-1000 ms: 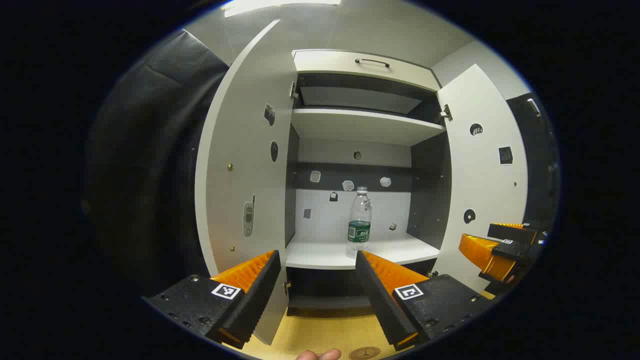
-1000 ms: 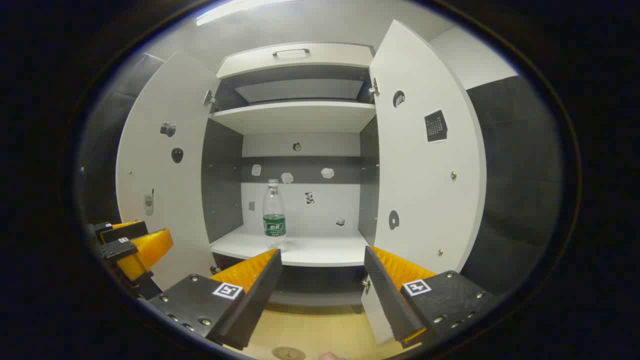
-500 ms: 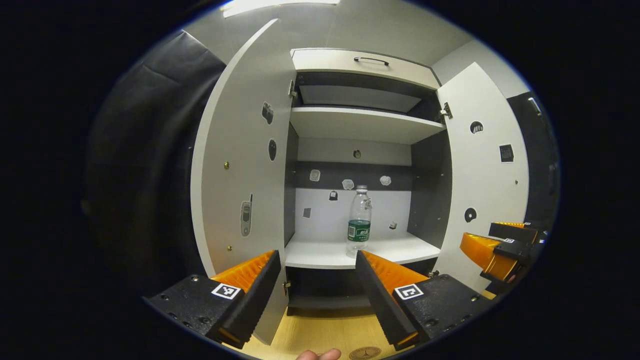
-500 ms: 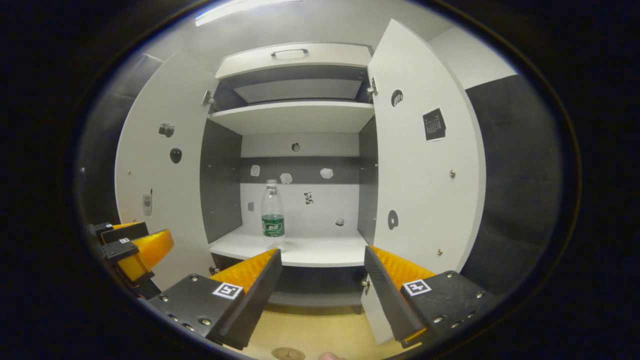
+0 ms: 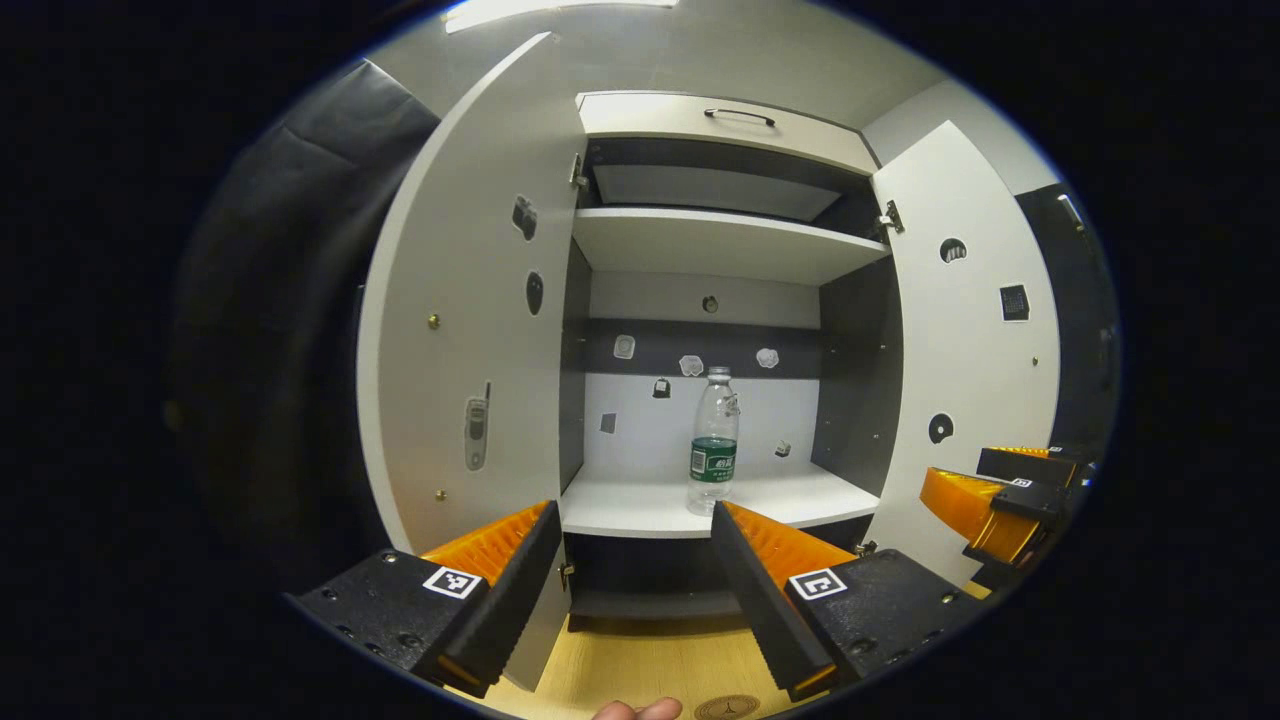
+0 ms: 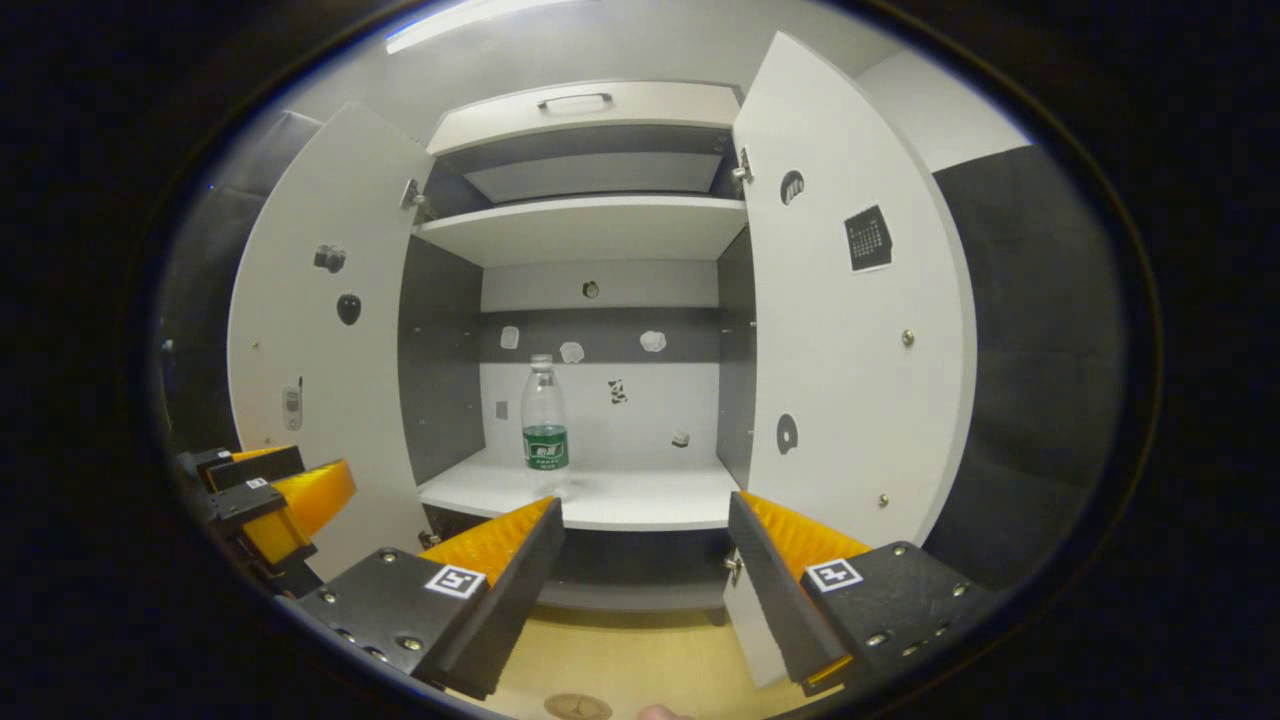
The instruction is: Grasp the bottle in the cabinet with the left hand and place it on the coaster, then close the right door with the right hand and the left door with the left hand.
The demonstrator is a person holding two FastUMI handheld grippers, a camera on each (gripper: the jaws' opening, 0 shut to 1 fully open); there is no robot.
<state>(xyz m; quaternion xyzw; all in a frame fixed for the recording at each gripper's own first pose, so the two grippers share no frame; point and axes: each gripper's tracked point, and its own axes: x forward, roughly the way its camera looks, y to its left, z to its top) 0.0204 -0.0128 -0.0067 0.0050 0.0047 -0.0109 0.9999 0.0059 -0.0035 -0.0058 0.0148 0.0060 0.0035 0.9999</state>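
We find the cabinet (image 5: 720, 245) with both doors swung wide. The bottle (image 5: 713, 455) stands upright on the lower shelf (image 5: 650, 510) (clear body, green label), touched by nothing. The left gripper (image 5: 632, 525) hangs before the shelf edge, jaws spread and empty. The right gripper (image 6: 645, 520) likewise stands spread and empty. We note the coaster (image 5: 728, 708) on the wooden floor below.

A clear bottle (image 5: 714, 456) with a green label stood upright on the cabinet's lower shelf (image 5: 650, 505); both doors (image 5: 460, 300) hung open.
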